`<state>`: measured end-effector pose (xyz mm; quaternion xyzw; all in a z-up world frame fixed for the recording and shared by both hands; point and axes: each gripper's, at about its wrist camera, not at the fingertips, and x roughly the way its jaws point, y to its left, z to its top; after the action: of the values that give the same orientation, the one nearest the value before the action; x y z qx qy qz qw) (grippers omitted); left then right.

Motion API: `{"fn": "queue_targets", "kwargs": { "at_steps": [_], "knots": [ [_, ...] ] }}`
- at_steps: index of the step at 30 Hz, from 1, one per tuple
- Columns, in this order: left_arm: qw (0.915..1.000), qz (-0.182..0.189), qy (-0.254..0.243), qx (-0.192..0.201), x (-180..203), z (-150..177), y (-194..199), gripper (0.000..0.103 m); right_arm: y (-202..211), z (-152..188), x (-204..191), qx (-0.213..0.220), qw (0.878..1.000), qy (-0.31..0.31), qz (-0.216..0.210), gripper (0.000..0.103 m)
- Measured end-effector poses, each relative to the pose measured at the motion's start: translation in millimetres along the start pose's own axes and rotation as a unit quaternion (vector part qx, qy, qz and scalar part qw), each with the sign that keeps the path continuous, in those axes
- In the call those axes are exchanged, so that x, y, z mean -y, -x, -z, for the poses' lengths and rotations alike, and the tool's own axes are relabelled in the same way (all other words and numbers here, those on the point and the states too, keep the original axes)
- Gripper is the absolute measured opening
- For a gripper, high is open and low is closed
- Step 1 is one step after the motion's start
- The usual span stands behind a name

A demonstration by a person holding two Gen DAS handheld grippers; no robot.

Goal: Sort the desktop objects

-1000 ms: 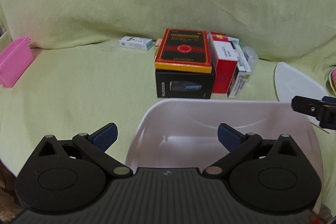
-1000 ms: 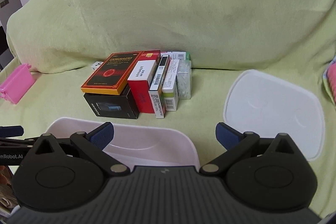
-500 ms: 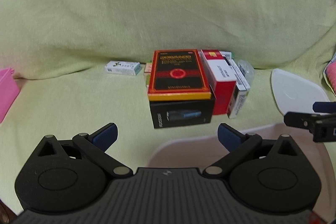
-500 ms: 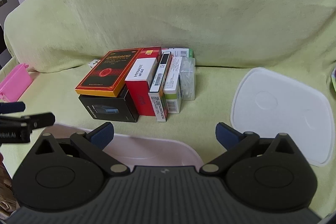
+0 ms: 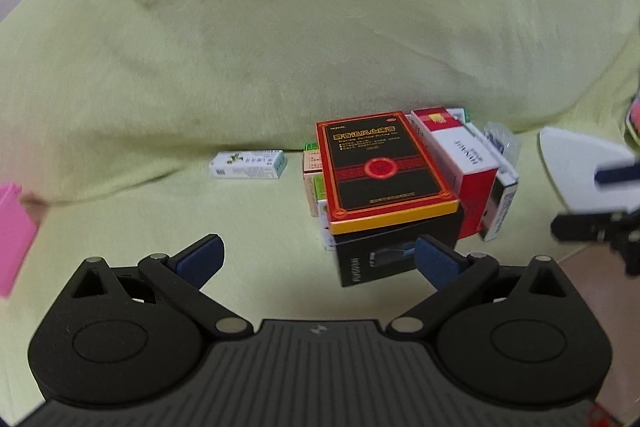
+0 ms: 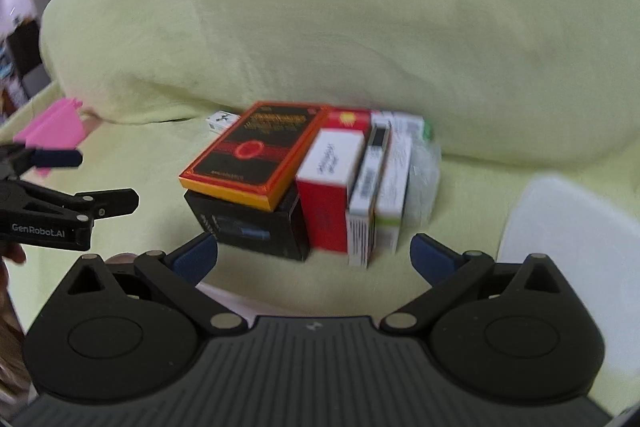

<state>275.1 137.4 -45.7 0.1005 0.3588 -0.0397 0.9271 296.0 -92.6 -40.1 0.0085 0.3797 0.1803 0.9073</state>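
A cluster of boxes stands on the green-covered surface. A red-and-black box (image 5: 380, 167) (image 6: 258, 151) lies on top of a black box (image 5: 394, 251) (image 6: 248, 223). To its right stand a red-and-white box (image 5: 466, 167) (image 6: 332, 183) and several slim white boxes (image 6: 380, 187). A small white box (image 5: 248, 163) lies apart, back left. My left gripper (image 5: 318, 261) is open just in front of the black box, holding nothing. My right gripper (image 6: 314, 259) is also open and empty, close before the cluster. Both views are blurred.
A white lid (image 6: 572, 243) (image 5: 576, 163) lies at the right. A pink container (image 5: 12, 231) (image 6: 56, 127) sits at the far left. A sliver of the pale pink bin (image 6: 236, 301) shows under the right gripper. The green cover rises behind the boxes.
Both grippers have moved forward toward the boxes, which now look larger. The pale pink bin has slid almost out of both views, below the grippers. Both stayed open.
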Motion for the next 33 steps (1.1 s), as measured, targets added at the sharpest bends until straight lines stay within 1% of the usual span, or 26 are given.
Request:
{"fn": "queue_targets", "kwargs": {
  "at_steps": [3, 5, 6, 8, 9, 10, 11, 12, 13, 18, 20, 21, 26, 29, 33],
  "knots": [
    [0.9997, -0.004, -0.026, -0.002, -5, -1, -9, 0.102, -3, -13, -6, 0.018, 0.998, 0.066, 0.002, 0.094],
    [0.9995, 0.000, -0.031, -0.001, -10, -4, -14, 0.101, -6, -23, -7, 0.022, 0.995, 0.095, -0.006, 0.092],
    [0.9995, 0.006, -0.030, -0.001, -13, -5, -17, 0.101, -8, -27, -7, 0.020, 0.995, 0.095, -0.017, 0.089],
    [0.9995, 0.019, -0.025, -0.003, -16, -10, -24, 0.098, -12, -35, -5, 0.010, 0.996, 0.063, -0.056, 0.086],
    [0.9993, 0.028, -0.024, -0.002, -17, -11, -27, 0.097, -15, -37, -4, 0.005, 0.996, 0.044, -0.077, 0.082],
    [0.9990, 0.037, -0.023, -0.002, -17, -12, -31, 0.096, -19, -38, -3, -0.001, 0.995, 0.028, -0.094, 0.075],
    [0.9987, 0.047, -0.022, -0.002, -17, -13, -34, 0.092, -23, -38, -4, -0.008, 0.994, 0.017, -0.104, 0.072],
    [0.9982, 0.056, -0.022, -0.002, -17, -14, -38, 0.089, -27, -37, -5, -0.015, 0.994, 0.009, -0.107, 0.063],
    [0.9976, 0.065, -0.022, -0.003, -17, -15, -41, 0.084, -31, -36, -7, -0.021, 0.994, 0.004, -0.108, 0.058],
    [0.9956, 0.089, -0.026, -0.017, -8, -17, -58, 0.086, -40, -30, -5, -0.039, 0.993, -0.023, -0.106, 0.058],
    [0.9947, 0.098, -0.025, -0.021, -5, -19, -63, 0.092, -41, -29, 0, -0.043, 0.993, -0.038, -0.107, 0.058],
    [0.9940, 0.104, -0.024, -0.023, -4, -20, -66, 0.093, -43, -26, 5, -0.045, 0.992, -0.047, -0.109, 0.058],
    [0.9903, 0.133, -0.011, -0.039, 1, -27, -81, 0.094, -48, -23, 18, -0.046, 0.991, -0.076, -0.102, 0.058],
    [0.9884, 0.145, -0.008, -0.045, 7, -33, -86, 0.094, -47, -21, 25, -0.044, 0.990, -0.093, -0.099, 0.062],
    [0.9884, 0.143, -0.022, -0.045, 13, -35, -87, 0.094, -49, -21, 30, -0.045, 0.988, -0.102, -0.104, 0.063]
  ]
}}
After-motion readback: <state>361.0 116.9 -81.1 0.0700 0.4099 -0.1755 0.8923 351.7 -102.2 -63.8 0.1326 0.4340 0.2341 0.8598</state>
